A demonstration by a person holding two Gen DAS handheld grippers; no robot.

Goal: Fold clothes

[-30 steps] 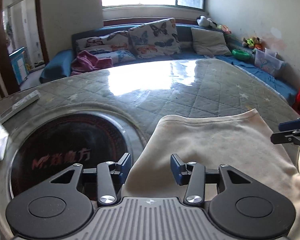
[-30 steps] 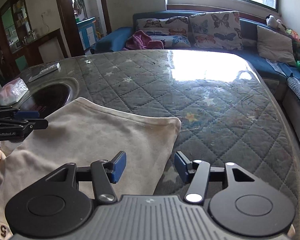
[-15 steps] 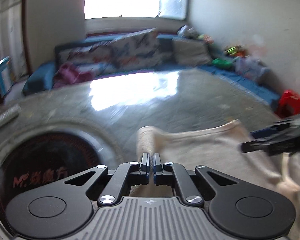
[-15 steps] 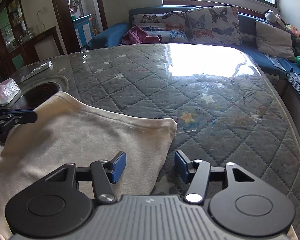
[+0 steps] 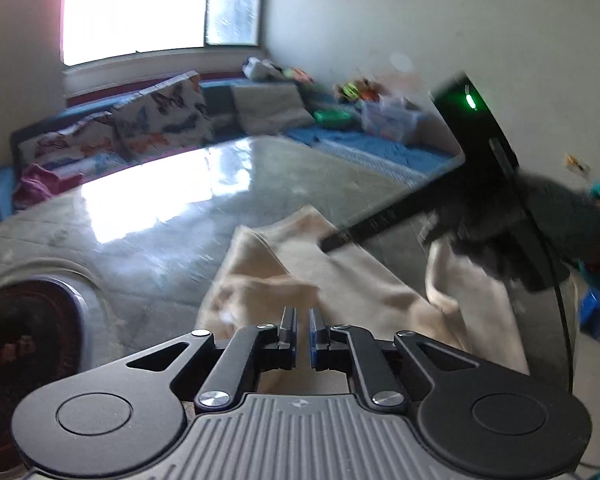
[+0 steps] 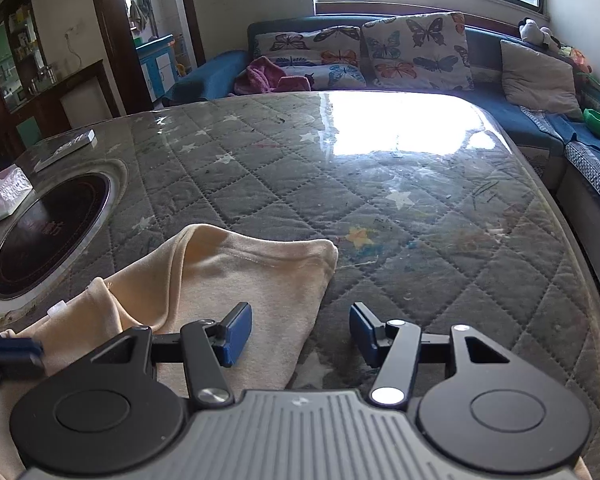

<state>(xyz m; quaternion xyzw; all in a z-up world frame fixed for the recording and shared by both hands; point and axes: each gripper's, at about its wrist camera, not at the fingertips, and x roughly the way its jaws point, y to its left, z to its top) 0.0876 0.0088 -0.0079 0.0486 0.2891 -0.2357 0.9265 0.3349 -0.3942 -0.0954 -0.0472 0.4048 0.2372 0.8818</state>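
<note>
A cream garment (image 6: pixel 252 280) lies on the quilted table top (image 6: pixel 380 200), its left edge lifted and folded over. My left gripper (image 5: pixel 302 326) is shut on the garment's (image 5: pixel 340 280) left edge and holds it raised above the table. My right gripper (image 6: pixel 300 330) is open, its left finger over the garment's right edge and its right finger over bare table. The right gripper's body (image 5: pixel 480 184) shows at the right of the blurred left wrist view. The left gripper's fingers (image 6: pixel 8 350) show at the left edge of the right wrist view.
A round dark hotplate (image 6: pixel 48 236) is set into the table at the left. A tissue pack (image 6: pixel 0 196) and a remote (image 6: pixel 66 148) lie beyond it. A blue sofa (image 6: pixel 380 52) with butterfly cushions runs along the far and right sides.
My left gripper closed on the garment's left edge, then lifted it and carried it right, folding the edge over. My right gripper stayed open and moved slightly forward.
</note>
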